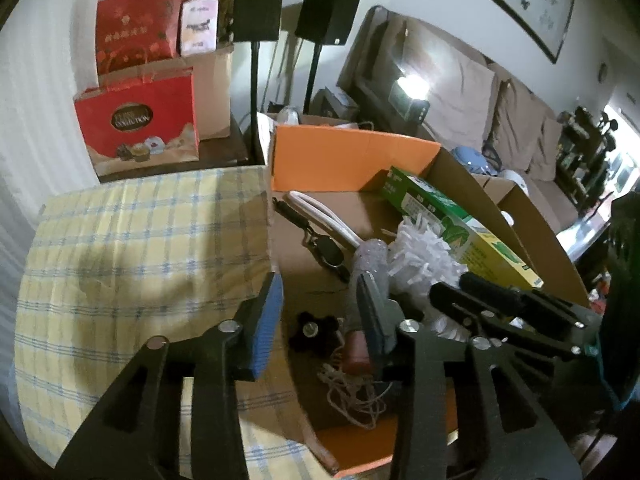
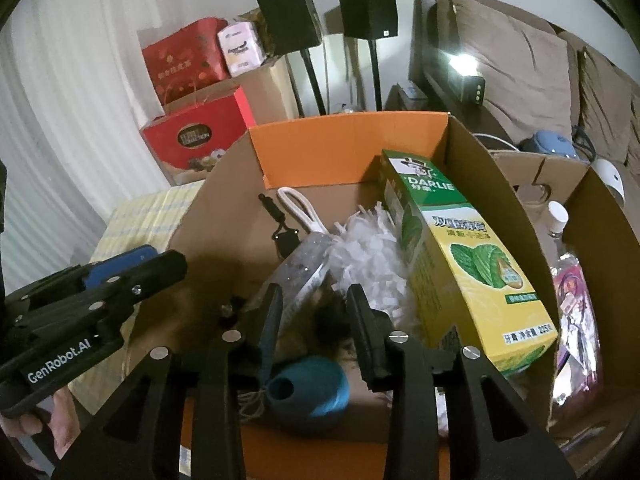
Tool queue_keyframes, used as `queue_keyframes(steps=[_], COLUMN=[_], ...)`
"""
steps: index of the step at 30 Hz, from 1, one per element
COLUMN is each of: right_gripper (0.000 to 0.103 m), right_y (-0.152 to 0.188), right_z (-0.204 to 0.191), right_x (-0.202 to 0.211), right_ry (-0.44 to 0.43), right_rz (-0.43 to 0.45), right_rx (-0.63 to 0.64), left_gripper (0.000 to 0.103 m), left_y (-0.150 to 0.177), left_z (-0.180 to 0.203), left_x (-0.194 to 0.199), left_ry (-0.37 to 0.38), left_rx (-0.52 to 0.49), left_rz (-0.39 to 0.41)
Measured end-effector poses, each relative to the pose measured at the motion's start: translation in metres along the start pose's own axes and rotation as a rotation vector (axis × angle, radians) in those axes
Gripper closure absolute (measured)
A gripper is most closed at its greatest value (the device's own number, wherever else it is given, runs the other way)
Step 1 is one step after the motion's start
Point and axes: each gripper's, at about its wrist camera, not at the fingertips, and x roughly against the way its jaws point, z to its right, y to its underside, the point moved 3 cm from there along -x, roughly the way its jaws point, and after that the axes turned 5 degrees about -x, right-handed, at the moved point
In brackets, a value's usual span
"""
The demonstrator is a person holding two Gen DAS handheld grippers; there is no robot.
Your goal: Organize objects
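Both grippers, left [image 1: 320,312] and right [image 2: 314,312], hang released over the cardboard box [image 2: 492,168]; a toothpaste carton [image 2: 472,264] leans on its right wall.

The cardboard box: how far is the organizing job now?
Done: the cardboard box already holds a toothpaste carton, white duster and teal ball. In hand: nothing; left gripper and right gripper look empty. Left: cannot tell.
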Motion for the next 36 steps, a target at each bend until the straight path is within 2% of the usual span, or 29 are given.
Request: queue_keyframes(steps=[3,5,10,12,16,18,22,26,36], right_gripper=[0.062,0.061,0.048,0.038,0.026,0.018,0.015,0.014,0.012], right_y=[-0.001,-0.001,0.000,0.001,0.001,0.002,0.004,0.008,0.023], right_z=[0.000,-0.001,-0.004,-0.006,-0.010,-0.013,-0.022,-0.031,-0.054], right_x=[0.005,0.009,0.017,0.019,0.024,0.028,0.035,0.043,0.056], right_ry=[0.001,-0.001,0.011,0.014,0.047,0.053,0.064,0.051,0.032], right_rz=[0.017,0.027,0.049,0.049,0.062,0.071,0.088,0.099,0.121], right_rx=[-0.005,-0.004,0.002,0.011,0.039,0.049,0.076,0.083,0.095], left_gripper=[0.057,0.047,0.037,0.031,0.020,0.020,0.020,0.009,0.007], left_y=[0.002,0.003,0.004,0.006,0.009,0.012,0.018,0.026,0.050], left_z=[-0.004,-0.009,-0.017,-0.020,-0.027,-0.032,-0.042,-0.053,-0.064], left_x=[0.007,0.012,0.021,0.026,0.036,0.042,0.049,0.061,0.090], left_ry=[-0.013,-0.021,-0.046,-0.059,-0.078,-0.088,-0.105,-0.127,-0.162], left_rx=[-0.006,-0.003,0.002,-0.002,0.004,0.016,0.034,0.051,0.051], left_rz=[0.010,0.020,0.039,0.047,0.068,0.078,0.076,0.087,0.099])
